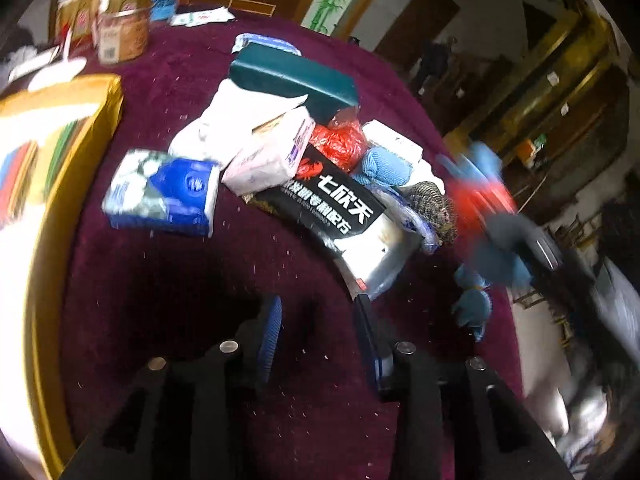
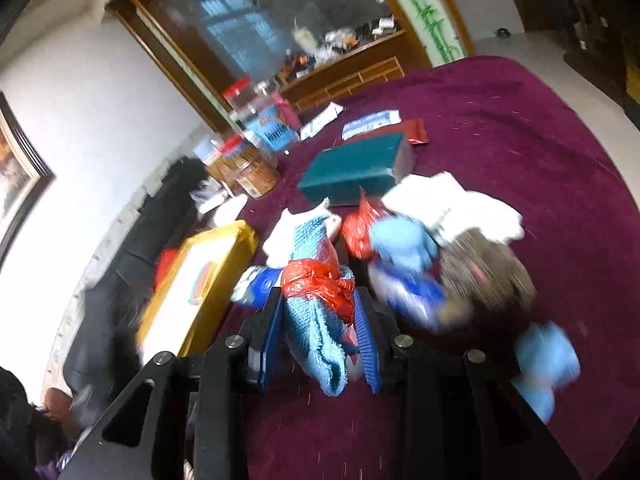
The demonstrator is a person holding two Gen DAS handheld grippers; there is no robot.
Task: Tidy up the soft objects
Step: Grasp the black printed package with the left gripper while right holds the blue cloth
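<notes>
A heap of soft goods lies on the maroon tablecloth (image 1: 168, 280): a blue tissue pack (image 1: 160, 192), a pink tissue pack (image 1: 268, 156), a black packet with white lettering (image 1: 332, 204), a red plastic bag (image 1: 340, 144), a rolled blue cloth (image 1: 384, 164) and a speckled brown pad (image 1: 432, 208). My left gripper (image 1: 318, 332) stands open over bare cloth just in front of the heap, nothing between its pads. My right gripper (image 2: 320, 320) is shut on a blue knitted cloth (image 2: 316, 340) bound with red plastic. It shows as a blur in the left wrist view, right gripper (image 1: 492, 216).
A teal box (image 1: 292, 80) lies behind the heap. A yellow-rimmed box (image 1: 60, 160) sits at the left, also seen as yellow-rimmed box (image 2: 200, 280). Jars and packets (image 1: 120, 20) crowd the far left. A loose blue cloth (image 1: 472, 304) lies near the table's right edge.
</notes>
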